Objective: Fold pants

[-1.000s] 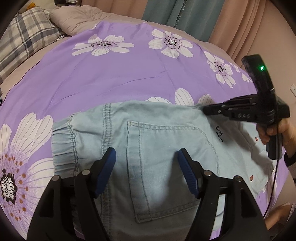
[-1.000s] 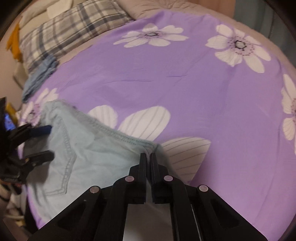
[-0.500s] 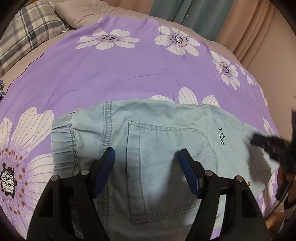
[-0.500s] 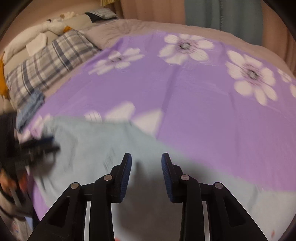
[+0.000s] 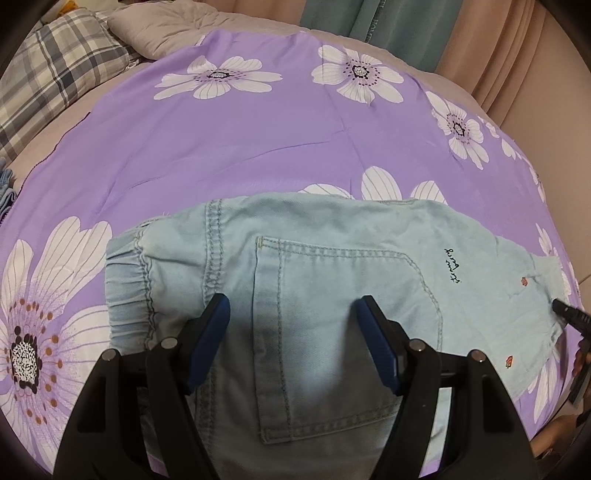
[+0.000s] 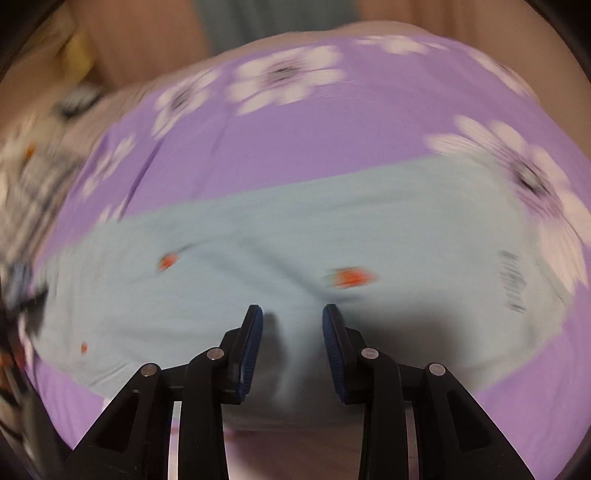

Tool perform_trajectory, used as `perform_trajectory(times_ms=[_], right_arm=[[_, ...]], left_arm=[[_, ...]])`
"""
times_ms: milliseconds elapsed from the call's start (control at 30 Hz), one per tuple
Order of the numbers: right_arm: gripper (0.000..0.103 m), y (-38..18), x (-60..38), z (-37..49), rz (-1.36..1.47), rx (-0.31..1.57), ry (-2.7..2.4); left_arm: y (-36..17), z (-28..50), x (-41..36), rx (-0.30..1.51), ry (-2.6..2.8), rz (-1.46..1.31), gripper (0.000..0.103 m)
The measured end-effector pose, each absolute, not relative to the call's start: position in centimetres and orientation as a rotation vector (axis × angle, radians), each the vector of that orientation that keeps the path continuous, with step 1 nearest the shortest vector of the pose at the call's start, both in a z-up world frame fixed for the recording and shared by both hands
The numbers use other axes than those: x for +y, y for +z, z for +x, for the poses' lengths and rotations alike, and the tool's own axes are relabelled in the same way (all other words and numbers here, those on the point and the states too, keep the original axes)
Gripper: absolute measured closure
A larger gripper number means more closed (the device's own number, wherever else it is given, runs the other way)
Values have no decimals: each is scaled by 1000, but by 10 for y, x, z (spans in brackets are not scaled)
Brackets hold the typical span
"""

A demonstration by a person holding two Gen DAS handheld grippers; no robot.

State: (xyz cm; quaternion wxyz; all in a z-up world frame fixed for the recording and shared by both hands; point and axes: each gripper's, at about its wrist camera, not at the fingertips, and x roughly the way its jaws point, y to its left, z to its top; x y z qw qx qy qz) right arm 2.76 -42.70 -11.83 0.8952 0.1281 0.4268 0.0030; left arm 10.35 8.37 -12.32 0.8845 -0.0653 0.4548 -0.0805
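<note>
Light blue denim pants (image 5: 332, 258) lie flat on the purple flowered bedsheet (image 5: 258, 129), waistband to the left, back pocket facing up. My left gripper (image 5: 293, 312) is open and empty, hovering over the pocket. The tip of the right gripper (image 5: 570, 317) shows at the pants' right end. In the blurred right wrist view the pants (image 6: 295, 236) stretch across the sheet with small red marks on them. My right gripper (image 6: 291, 314) is open and empty just above the cloth near its front edge.
A plaid pillow (image 5: 48, 66) and a beige pillow (image 5: 159, 22) lie at the head of the bed. Curtains (image 5: 369, 18) hang behind. A blue cloth (image 5: 5, 188) lies at the far left edge.
My right gripper has let go of the pants, opened, and swung round to the leg end, still in motion. My left gripper has stayed open over the pocket.
</note>
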Motion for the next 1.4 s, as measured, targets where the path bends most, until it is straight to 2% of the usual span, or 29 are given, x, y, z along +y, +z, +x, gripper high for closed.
perform_trajectory(times_ms=[367, 533, 767, 900, 1033, 1200, 1267, 1300, 1333, 1400], right_arm=[[70, -110, -554, 3, 652, 743, -301], [58, -94, -568, -39, 723, 616, -370], [56, -130, -579, -92, 966, 590, -299], [56, -139, -567, -82, 1008, 595, -213], [56, -138, -550, -49, 920, 686, -233], [56, -141, -550, -25, 949, 644, -241], [57, -142, -548, -18, 932, 618, -255], [64, -142, -548, -19, 928, 607, -260], [78, -142, -547, -19, 921, 601, -276], [88, -139, -544, -20, 921, 594, -270]], left_arm=[[-113, 98, 81, 974, -117, -138, 32], [-94, 77, 76, 924, -153, -183, 31], [-84, 61, 22, 929, -328, -182, 30], [-89, 59, -20, 961, -443, -189, 30], [-105, 62, -46, 1021, -491, -195, 30], [-130, 69, -58, 1098, -474, -178, 30], [-130, 70, -57, 1094, -479, -181, 30], [-129, 71, -57, 1096, -480, -178, 30], [-129, 72, -57, 1100, -479, -174, 30], [-126, 73, -57, 1107, -472, -175, 30]])
